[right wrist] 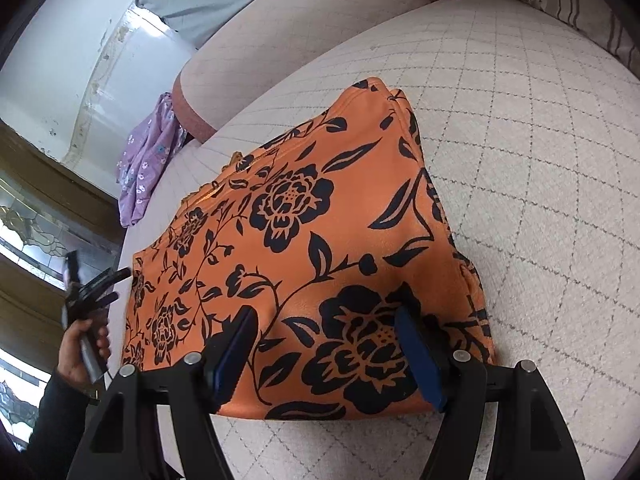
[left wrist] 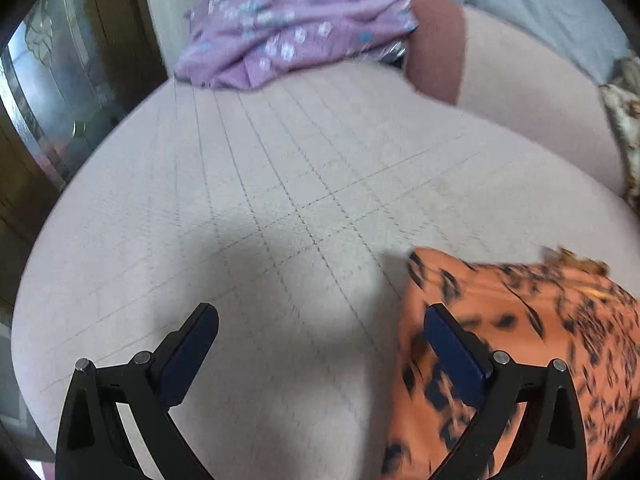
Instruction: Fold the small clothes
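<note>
While purple garment (left wrist: 288, 32) lies far, orange garment (right wrist: 304, 248) sits unobstructed.

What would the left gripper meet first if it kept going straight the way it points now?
Probably bare bed cover: the open left gripper aims past the orange floral garment, which lies to its right. The purple garment lies farther along. Depth is unclear.

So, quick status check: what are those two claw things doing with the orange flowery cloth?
Left gripper open, beside orange garment. Right gripper open over its near edge. Garment folded flat on bed. Purple garment far off.
</note>
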Motion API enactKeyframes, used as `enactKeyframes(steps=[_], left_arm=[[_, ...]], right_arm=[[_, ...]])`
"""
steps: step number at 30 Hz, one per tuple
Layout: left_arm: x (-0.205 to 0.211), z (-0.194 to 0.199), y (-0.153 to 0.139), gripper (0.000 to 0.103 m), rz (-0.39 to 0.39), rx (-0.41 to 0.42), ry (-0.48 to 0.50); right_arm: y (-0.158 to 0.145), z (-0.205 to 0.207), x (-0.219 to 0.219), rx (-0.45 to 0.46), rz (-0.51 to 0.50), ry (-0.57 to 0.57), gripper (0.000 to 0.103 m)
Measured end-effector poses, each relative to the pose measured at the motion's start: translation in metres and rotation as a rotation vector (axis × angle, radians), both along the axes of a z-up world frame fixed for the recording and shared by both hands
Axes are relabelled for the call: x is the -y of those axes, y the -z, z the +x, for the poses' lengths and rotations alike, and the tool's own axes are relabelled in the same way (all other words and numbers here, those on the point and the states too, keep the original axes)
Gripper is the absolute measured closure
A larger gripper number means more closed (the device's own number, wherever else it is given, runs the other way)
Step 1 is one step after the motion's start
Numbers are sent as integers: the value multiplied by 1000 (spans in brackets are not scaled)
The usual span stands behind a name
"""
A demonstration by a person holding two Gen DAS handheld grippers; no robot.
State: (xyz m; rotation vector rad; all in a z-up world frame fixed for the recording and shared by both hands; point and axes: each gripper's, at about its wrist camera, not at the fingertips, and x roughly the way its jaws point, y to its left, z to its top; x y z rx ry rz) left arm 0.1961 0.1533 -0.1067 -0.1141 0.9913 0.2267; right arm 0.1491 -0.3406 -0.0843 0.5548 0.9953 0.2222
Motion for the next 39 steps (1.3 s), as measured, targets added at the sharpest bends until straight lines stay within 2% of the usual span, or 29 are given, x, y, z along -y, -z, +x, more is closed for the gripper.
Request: enactKeyframes(steps=[2, 5, 9, 12, 16, 18, 27, 31, 37, 39], left_arm=[[12, -32, -13, 1, -16, 62, 29], [35, -71, -22, 1, -50, 108, 90], [73, -119, -24, 1, -70, 149, 175], [104, -141, -17, 1, -66, 145, 247], [128, -141, -1, 1, -41, 75, 291], [129, -145, -4, 1, -51, 82, 291], [132, -149, -15, 1, -25, 100, 277], [139, -143, -15, 1, -13, 98, 282], [155, -128, -5, 1, 3, 75, 295], [160, -122, 1, 1, 4, 56, 292]], right_arm=[[-1, -1, 0, -1, 1, 15, 28], [-7, -9, 0, -13, 12, 66, 28], [-23, -42, -5, 35, 60, 98, 28], [-20, -73, -5, 28, 133, 132, 28], [8, -94, 6, -57, 216, 211, 28], [14, -97, 17, -47, 306, 263, 28], [27, -62, 43, -33, 429, 428, 27], [24, -52, 50, -25, 420, 463, 27], [10, -41, 43, 38, 330, 407, 27], [12, -36, 40, 31, 294, 397, 26]])
